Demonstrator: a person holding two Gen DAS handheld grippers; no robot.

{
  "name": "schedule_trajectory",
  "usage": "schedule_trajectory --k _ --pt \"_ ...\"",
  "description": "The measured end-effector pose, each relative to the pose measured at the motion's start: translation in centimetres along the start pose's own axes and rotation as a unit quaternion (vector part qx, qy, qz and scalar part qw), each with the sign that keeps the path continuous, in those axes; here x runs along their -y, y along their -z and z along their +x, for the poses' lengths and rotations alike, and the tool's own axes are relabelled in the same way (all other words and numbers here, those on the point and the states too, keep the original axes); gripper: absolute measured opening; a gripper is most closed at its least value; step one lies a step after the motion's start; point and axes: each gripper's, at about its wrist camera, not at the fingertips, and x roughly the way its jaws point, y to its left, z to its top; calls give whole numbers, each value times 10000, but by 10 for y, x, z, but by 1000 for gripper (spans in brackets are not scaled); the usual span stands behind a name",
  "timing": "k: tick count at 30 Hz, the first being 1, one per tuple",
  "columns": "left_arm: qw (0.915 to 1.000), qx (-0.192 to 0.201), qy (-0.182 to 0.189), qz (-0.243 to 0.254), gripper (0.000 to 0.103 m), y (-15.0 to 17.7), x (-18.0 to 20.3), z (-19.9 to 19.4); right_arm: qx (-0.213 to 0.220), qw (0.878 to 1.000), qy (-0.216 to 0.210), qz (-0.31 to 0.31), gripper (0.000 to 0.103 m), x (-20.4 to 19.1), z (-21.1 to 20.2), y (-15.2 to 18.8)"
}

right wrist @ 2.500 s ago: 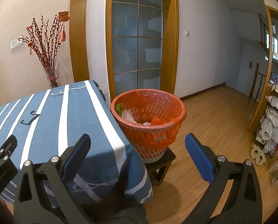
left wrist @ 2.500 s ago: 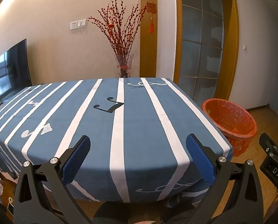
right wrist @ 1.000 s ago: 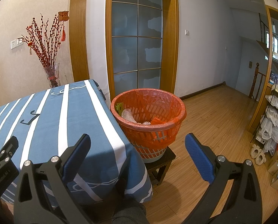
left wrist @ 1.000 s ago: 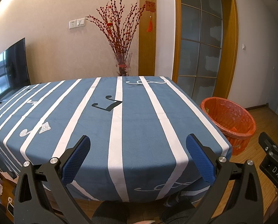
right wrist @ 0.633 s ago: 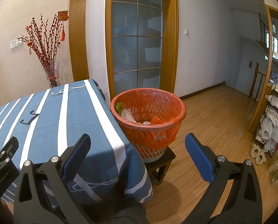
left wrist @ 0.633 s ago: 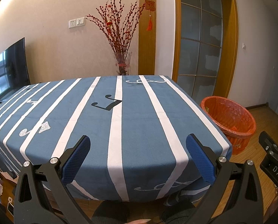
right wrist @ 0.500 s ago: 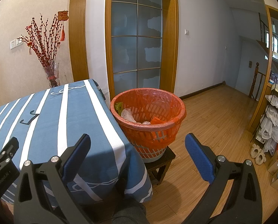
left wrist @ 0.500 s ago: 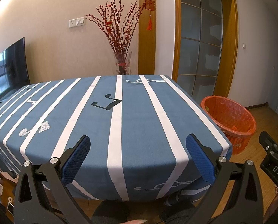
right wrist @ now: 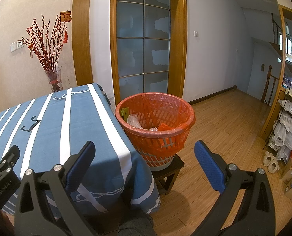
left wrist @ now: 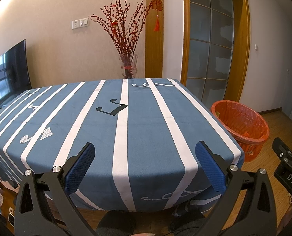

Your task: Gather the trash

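Trash lies inside the orange basket, which serves as the landmark: a pale crumpled bag, a green scrap and an orange wrapper sit low against its liner. Nearest the cameras, the left gripper is released, its blue pads spread wide with nothing between them, hanging over the near edge of the surface, well to the left of the basket. The right gripper is likewise released and empty, just in front of the basket and aimed toward it. The basket stands on a small dark stool, touching or just beside the right-hand edge of the striped blue cloth. Leftward from the basket, the cloth shows only its printed stripes and music notes; no loose litter shows on it in either view. Beyond the basket is a glass-panelled door, and left of that a vase of red branches against the wall.

Judging from this, the collecting looks finished or nearly so: everything visible is already binned, and nothing is left within sight to pick up.
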Motion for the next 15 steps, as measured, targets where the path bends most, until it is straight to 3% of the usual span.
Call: schedule_trajectory --k 15 --pt "10000 -20 29 16 101 1 -5 2 -5 10000 -1 0 99 0 0 1"
